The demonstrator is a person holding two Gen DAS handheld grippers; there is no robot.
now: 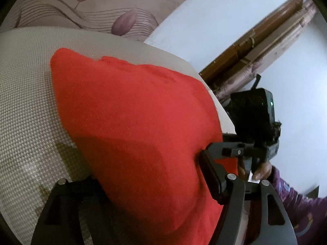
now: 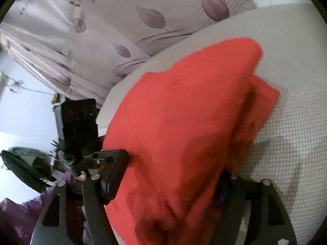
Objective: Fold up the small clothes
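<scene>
Across the middle of both wrist views lies the red garment [image 1: 130, 126] [image 2: 190, 118], spread over a pale woven surface [image 1: 24, 102] [image 2: 296, 122]. In the right wrist view a second red layer sticks out from under the top one toward three o'clock, so at least one fold looks made; the piece is not yet a compact, squared packet, and further folds and smoothing seem to be left.

Behind the surface, toward twelve o'clock, hangs a mauve curtain [image 1: 81, 4] [image 2: 143, 30] printed with leaves, beside a pale blue wall [image 1: 204, 30] and a brown wooden frame [image 1: 265, 26].

At six o'clock in each view the cloth runs between the jaws. The left gripper [image 1: 143, 187] and the right gripper [image 2: 169, 175] both straddle the near edge of the garment, but the fabric hides the pads, so whether either is pinching it or merely spread around it cannot be told. A purple sleeve [image 1: 302, 208] shows at four o'clock in the left view.
</scene>
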